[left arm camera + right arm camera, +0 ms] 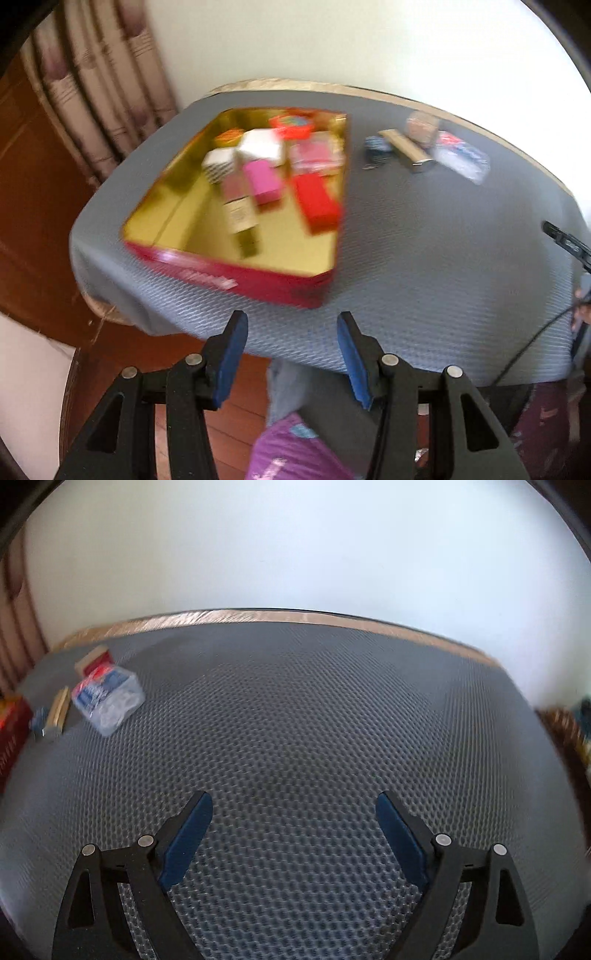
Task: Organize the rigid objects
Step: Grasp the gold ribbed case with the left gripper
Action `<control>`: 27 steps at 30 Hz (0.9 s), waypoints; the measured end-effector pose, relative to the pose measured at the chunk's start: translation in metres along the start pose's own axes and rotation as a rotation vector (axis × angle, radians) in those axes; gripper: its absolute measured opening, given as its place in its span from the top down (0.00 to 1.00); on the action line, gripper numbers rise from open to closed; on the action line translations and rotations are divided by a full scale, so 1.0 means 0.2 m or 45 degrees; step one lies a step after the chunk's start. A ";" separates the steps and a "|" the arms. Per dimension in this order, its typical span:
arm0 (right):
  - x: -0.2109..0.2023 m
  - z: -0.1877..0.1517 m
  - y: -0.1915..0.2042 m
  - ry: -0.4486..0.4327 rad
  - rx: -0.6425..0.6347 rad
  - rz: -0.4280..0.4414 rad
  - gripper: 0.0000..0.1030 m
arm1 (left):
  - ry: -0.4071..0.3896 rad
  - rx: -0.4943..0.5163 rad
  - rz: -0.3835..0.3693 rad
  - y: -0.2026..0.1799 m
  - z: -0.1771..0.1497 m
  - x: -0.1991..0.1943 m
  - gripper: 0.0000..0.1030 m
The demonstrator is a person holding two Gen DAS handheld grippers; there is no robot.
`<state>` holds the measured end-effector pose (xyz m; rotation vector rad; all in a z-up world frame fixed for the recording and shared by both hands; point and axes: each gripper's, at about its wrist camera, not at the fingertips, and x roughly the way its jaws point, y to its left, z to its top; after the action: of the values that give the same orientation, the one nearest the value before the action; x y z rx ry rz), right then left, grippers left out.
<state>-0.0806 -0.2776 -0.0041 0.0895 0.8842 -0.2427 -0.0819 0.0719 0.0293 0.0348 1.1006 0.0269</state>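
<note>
a: where are the little boxes sitting?
b: lots are lying in the red tin (258,284) on the grey worktop (424,258). a clear packet (107,698), a gold bar (59,710) and a small blue thing (38,718) are waiting beside it
a: what are the hand-held grippers doing?
b: the left hand-held gripper (291,354) is hanging half open, holding nothing. the right hand-held gripper (293,834) is gaping wide, empty too

The right gripper (294,805) hangs empty, jaws wide apart, over a grey mat (314,720). At ten o'clock lie a clear packet (109,699) and a gold bar (58,710).
</note>
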 end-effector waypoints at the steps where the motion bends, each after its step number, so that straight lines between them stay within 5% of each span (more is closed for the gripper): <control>1: 0.01 0.00 -0.01 0.008 0.017 0.010 0.10 | 0.010 0.009 -0.043 -0.03 0.02 0.00 0.50; 8: 0.08 -0.01 -0.03 0.071 0.028 0.078 0.08 | 0.007 0.115 -0.236 -0.29 0.28 0.01 0.50; 13: 0.07 0.00 -0.02 0.069 0.050 0.120 0.05 | 0.118 -0.024 -0.389 -0.38 0.48 0.19 0.50; 21: 0.08 0.00 -0.05 0.058 0.088 0.200 0.03 | 0.235 -0.173 -0.429 -0.49 0.78 0.48 0.50; 27: 0.07 0.00 -0.08 0.057 0.100 0.241 0.02 | 0.272 -0.237 -0.362 -0.50 0.92 0.63 0.50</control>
<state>-0.0754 -0.2966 -0.0146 0.2512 0.9044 -0.0985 0.1394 -0.0262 -0.0045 -0.2971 1.3040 -0.1245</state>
